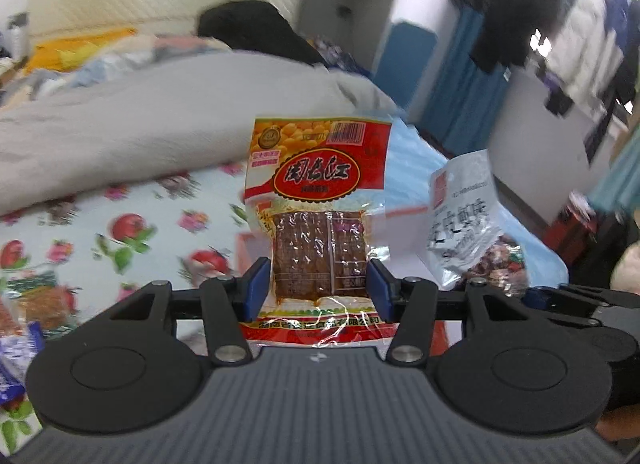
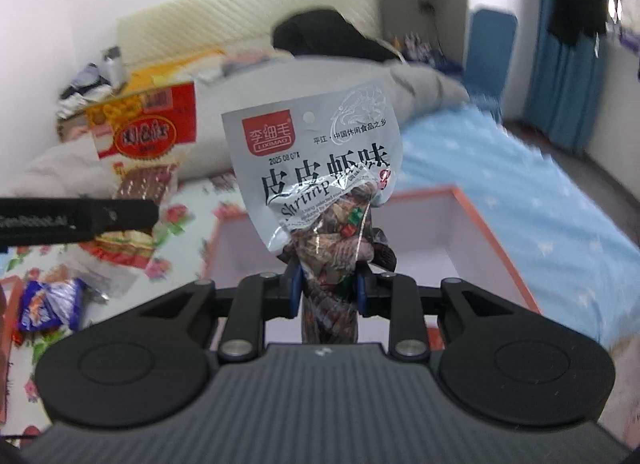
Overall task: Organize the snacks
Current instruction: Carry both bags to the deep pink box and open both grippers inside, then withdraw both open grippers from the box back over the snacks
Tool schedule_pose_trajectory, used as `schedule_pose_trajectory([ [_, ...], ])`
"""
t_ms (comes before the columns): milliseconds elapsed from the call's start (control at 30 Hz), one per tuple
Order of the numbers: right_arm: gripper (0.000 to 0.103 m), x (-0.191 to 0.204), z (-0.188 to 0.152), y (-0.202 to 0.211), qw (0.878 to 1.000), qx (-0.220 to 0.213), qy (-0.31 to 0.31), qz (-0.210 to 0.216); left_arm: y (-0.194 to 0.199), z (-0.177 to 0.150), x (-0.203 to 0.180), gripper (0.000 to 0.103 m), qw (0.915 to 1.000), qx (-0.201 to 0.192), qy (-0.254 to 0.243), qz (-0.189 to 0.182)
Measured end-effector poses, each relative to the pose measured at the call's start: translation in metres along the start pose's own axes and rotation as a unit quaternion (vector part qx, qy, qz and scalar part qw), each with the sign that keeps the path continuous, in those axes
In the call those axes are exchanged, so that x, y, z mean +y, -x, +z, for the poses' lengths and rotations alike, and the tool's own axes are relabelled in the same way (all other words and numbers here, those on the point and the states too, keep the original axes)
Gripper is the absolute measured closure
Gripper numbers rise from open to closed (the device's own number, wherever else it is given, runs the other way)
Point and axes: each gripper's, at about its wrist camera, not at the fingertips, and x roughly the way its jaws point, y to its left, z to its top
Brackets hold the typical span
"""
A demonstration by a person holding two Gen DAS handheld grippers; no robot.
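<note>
Red-and-yellow plastic tofu packet (image 1: 316, 219) sits clamped in your left gripper (image 1: 319, 290); your right gripper (image 2: 327, 291) pinches a silver shrimp-snack pouch (image 2: 320, 179) above the orange-rimmed box (image 2: 480, 219).

So I count 2 held snack packs, 1 red tofu pack (image 1: 316, 223) and 1 silver shrimp pack (image 2: 320, 183), plus 1 orange-rimmed box (image 2: 480, 203) and 1 blue-wrapped snack (image 2: 48, 304) loose on the bed (image 2: 540, 203).

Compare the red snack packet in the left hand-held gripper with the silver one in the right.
The red packet is flat, showing a brown slab; the silver packet is crumpled, printed "Shrimp". The left hand-held gripper clamps the red packet wide across; the right hand-held gripper pinches the silver packet's bunched bottom narrowly. Both stand upright, held.
</note>
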Motion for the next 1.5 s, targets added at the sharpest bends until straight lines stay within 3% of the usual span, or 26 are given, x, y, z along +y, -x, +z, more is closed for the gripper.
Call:
schedule_pose_trajectory([
  [333,0.074,-0.055,-0.034,-0.047,0.994,0.100,-0.039,-0.021,-0.079,-0.017,-0.042,0.045,0.9947,0.094,-0.036,-0.019],
  [533,0.073,-0.063,-0.043,-0.057,0.993,0.114,-0.039,-0.012,-0.108,-0.028,-0.041,0.044,0.9903,0.136,-0.025,-0.014],
  [667,0.071,-0.071,-0.039,-0.062,0.992,0.114,-0.047,-0.011,-0.107,-0.031,-0.042,0.043,0.9899,0.139,-0.024,-0.012],
  [800,0.069,-0.076,-0.040,-0.057,0.992,0.110,-0.062,0.005,-0.100,-0.029,-0.039,0.035,0.9917,0.127,-0.018,-0.013],
  [933,0.045,-0.074,-0.038,-0.050,0.993,0.098,-0.058,-0.001,-0.086,-0.025,-0.036,0.025,0.9941,0.105,-0.027,0.000],
  [1500,0.044,-0.026,-0.013,0.029,0.999,-0.043,-0.019,0.013,0.024,-0.010,-0.005,0.025,0.9995,-0.022,-0.016,0.017],
])
